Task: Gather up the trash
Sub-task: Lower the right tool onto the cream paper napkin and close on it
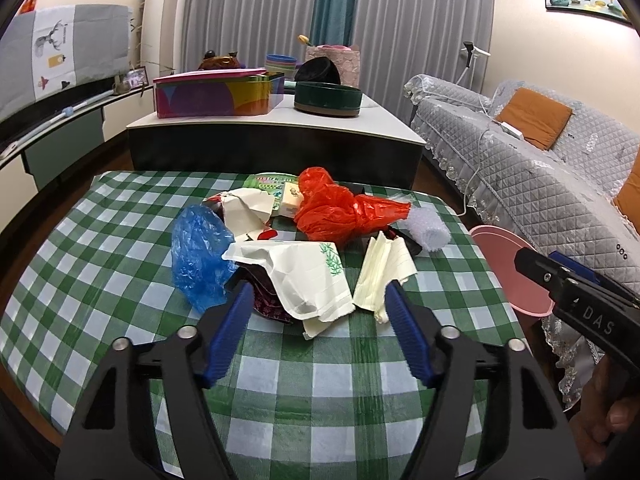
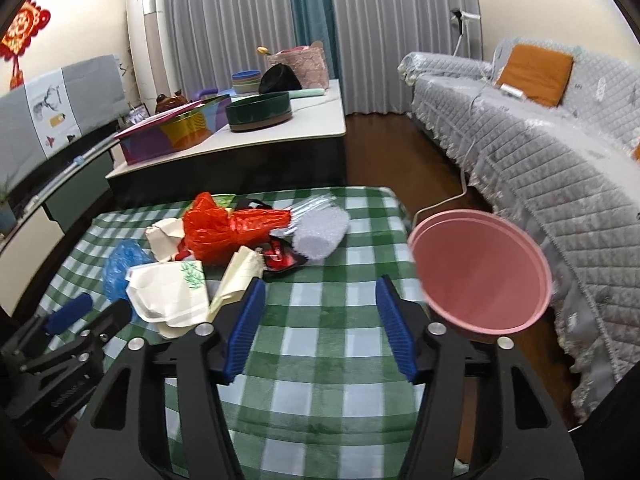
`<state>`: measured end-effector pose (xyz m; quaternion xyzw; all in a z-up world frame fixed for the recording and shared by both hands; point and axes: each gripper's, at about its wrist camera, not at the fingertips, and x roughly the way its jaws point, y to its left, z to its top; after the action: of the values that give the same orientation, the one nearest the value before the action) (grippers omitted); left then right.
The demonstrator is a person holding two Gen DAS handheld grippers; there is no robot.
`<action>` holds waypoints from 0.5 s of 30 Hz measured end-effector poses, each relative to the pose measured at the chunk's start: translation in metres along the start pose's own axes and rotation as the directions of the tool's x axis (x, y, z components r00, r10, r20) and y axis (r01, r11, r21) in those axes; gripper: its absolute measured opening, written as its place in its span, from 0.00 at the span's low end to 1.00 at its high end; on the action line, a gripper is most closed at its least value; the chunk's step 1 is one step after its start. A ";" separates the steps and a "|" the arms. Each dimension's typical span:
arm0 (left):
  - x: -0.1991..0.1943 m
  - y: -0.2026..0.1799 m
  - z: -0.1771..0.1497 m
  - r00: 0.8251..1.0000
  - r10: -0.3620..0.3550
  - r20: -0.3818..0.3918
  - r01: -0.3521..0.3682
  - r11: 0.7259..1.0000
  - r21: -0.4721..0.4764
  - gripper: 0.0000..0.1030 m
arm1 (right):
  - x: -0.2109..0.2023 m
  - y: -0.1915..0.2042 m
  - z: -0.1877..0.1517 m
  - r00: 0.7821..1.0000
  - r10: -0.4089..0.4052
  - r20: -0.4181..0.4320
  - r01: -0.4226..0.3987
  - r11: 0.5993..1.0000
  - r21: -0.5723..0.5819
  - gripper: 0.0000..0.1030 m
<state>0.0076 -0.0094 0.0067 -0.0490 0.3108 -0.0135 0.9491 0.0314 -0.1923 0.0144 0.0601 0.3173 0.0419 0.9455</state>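
Trash lies heaped at the middle of the green checked tablecloth [image 1: 120,240], and from the left wrist view we see a crumpled red plastic bag [image 1: 340,208] at the top of the pile, a blue plastic bag [image 1: 200,256] at its left, a white napkin with a green sprig print [image 1: 304,276] at the front and a folded cream paper [image 1: 380,272] just right of it. Our left gripper [image 1: 316,304] stands fairly wide with nothing between its blue pads; the napkin and the cream paper lie just past its fingertips, and we cannot tell whether either tip touches them. A dark wrapper under the napkin is mostly hidden. The pink bin [image 1: 508,276] shows only as a partial rim, cut off by our right gripper [image 1: 536,268] at the frame's right edge. From the right wrist view, the right gripper [image 2: 320,300] is likewise partly spread and empty over bare cloth [image 2: 320,340], with the pile [image 2: 224,236] off to its upper left. The pink bin [image 2: 480,272] sits tilted beside the table's right edge, its mouth facing us; what holds it up is hidden, perhaps behind the right finger. Our left gripper [image 2: 96,308] enters at lower left, near the napkin [image 2: 168,292].
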 end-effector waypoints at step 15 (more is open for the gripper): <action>0.046 0.026 0.006 0.998 0.011 -0.060 -0.014 0.998 -0.054 0.39 | 0.066 0.034 0.002 0.987 0.127 -0.097 -0.126 0.992 0.016 0.47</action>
<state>0.0481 0.0141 -0.0184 -0.0724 0.3396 -0.0005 0.9378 0.0835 -0.1509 -0.0184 0.0825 0.3590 0.1032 0.9239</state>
